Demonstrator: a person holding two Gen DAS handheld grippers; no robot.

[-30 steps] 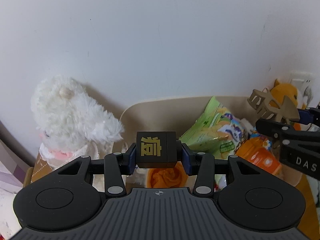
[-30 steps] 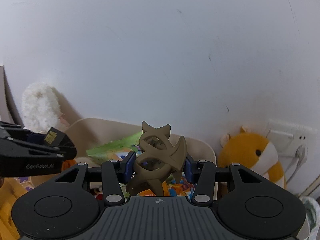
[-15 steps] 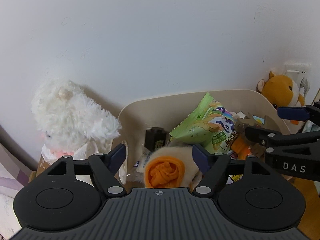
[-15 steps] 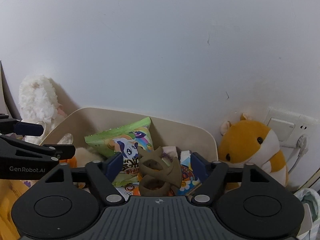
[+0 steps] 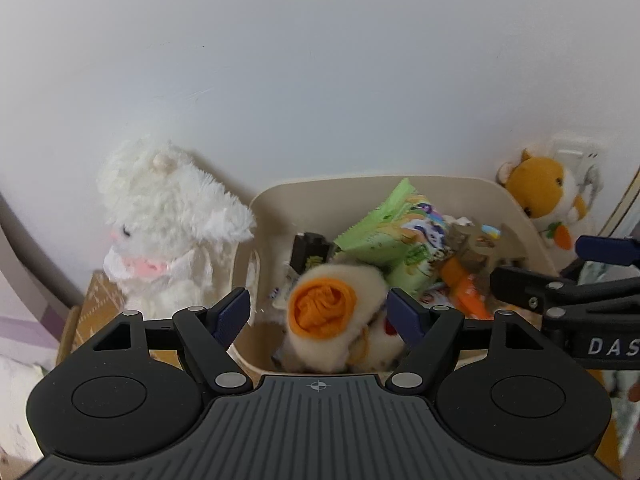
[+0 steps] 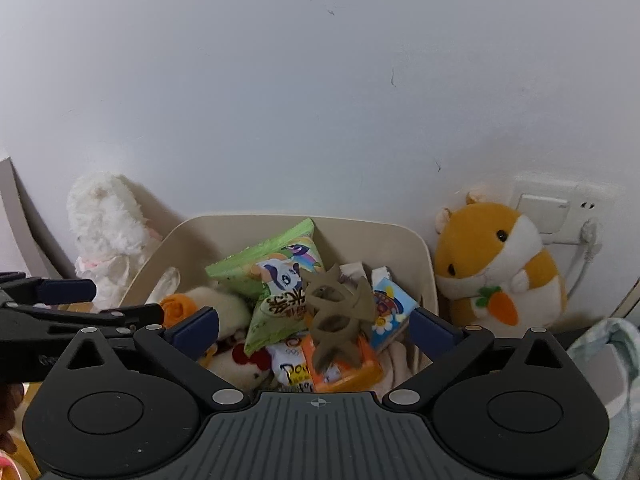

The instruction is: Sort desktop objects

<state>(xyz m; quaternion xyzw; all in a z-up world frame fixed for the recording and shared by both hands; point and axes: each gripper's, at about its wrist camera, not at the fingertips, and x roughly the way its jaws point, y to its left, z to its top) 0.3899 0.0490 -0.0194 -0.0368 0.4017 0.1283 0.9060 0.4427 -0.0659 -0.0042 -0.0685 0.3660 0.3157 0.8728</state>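
Inside bin [image 6: 424,264]: claw clip [image 6: 336,316], seemingly cube [image 5: 310,250], dropped.

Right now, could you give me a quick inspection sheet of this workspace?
Surface: hidden under the things.
Job's things: beige bin holding a green snack bag, brown spiky toy, black block, egg-shaped plush and other packets.
Clutter: white plush left of the bin, orange hamster plush right of it.
Grippers: left gripper open, empty; right gripper opening, gripping nothing.
Cables: white cable plugged into the wall socket.
Surroundings: plain white wall.
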